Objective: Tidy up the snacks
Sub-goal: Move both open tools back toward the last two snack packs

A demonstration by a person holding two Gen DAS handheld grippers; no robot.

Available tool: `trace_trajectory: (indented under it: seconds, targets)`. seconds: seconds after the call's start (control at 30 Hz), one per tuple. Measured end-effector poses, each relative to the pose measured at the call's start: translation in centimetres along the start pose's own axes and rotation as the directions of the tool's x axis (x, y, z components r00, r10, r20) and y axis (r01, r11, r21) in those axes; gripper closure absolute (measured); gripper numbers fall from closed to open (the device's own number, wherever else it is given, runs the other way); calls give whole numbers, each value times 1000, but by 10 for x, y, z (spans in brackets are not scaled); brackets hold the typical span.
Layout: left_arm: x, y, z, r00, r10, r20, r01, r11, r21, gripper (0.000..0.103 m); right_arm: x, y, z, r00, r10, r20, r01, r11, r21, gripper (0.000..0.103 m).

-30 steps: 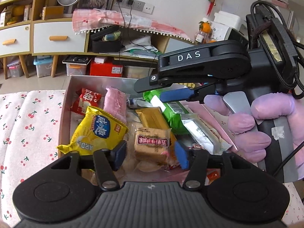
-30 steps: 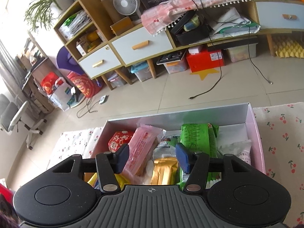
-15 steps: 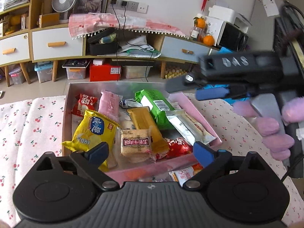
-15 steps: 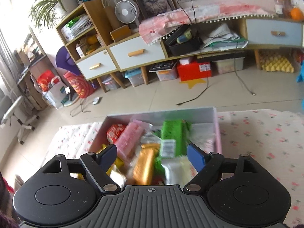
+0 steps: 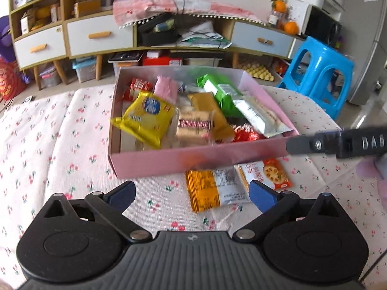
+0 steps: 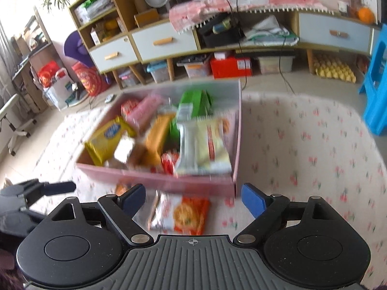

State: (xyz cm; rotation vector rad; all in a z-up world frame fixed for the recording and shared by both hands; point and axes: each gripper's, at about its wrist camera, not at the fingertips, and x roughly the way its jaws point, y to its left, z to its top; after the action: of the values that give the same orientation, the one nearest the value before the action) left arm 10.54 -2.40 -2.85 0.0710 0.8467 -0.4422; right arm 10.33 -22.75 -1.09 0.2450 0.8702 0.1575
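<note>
The pink box (image 5: 193, 162) is sitting on the cherry-print cloth (image 5: 60, 149), already crowded with snacks: a yellow pack (image 5: 145, 118), a green pack (image 5: 217, 89), a silver pack (image 5: 261, 118) and others lying across each other. 2 packs are lying outside it on the cloth, just beside its near wall: an orange pack (image 5: 208, 191) and a cracker pack (image 5: 266, 171), the two touching or overlapping.

The left gripper (image 5: 191, 193) is hanging over the cloth in front of the box, its jaws opening wide, with the orange pack showing in the gap below but nothing pressed by the pads. The right gripper (image 6: 193, 199) is likewise opening and gripping nothing; in its view the cracker pack (image 6: 181, 215) is lying between the blue pads and under them. The right gripper's arm (image 5: 338, 142) is showing at the right edge of the left view.

The step in hand looks like lining up on the 2 loose packs. Next, each gripper probably needs to drop lower, straddle 1 flat pack across its narrow side, and clamp gently, since the wrappers are thin and slippery. Then comes a lift over the near wall into the box.
</note>
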Motion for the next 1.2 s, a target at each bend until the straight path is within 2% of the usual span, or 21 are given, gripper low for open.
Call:
trace_trajectory:
  seconds: [0.13,0.23,0.33,0.5,0.57,0.6,0.67,0.77,0.93,1.1,1.17,1.2]
  targets:
    - [13,-2,-9,999,-48,-3,48,999,14,15,9,-4,-15,1000,-1,-25,0,1000,-13,15]
    - [23,-3,-10,999,-45,-15,46,999,19,22,13,-4,-23,999,-14,-30,12,998,-61,15]
    - [25,-5,-6,999,-38,6,38,999,26,27,18,-5,-26,1000,-6,-30,4,996,-84,15]
    - [23,-4,-7,999,-33,28,33,999,21,47,29,-5,-28,999,-3,-39,-1,995,-97,15]
    - [22,-3,-7,998,-47,34,46,999,12,65,30,-4,-29,999,-2,-35,-1,994,-110,15]
    - [20,-2,-7,998,-49,36,49,999,6,68,30,-2,-30,1000,-1,-31,-2,993,-116,15]
    - [19,-1,-6,999,-25,37,25,1000,2,83,31,0,-31,1000,5,-28,-8,992,-125,15]
    - [18,5,-7,999,-23,30,23,1000,-12,92,32,3,-32,1000,9,-26,-12,990,-138,15]
    - [14,9,-10,1000,-15,10,15,1000,10,93,33,9,-33,1000,6,-23,-9,987,-162,15]
    - [12,14,-11,999,-39,5,39,998,39,89,35,15,-36,1000,-6,-15,3,980,-199,15]
    - [12,17,-10,999,-54,8,54,998,19,74,37,17,-37,1000,-13,-10,11,977,-211,15]
    - [13,19,-9,997,-72,10,72,997,0,72,38,18,-36,1000,-14,-8,12,977,-215,15]
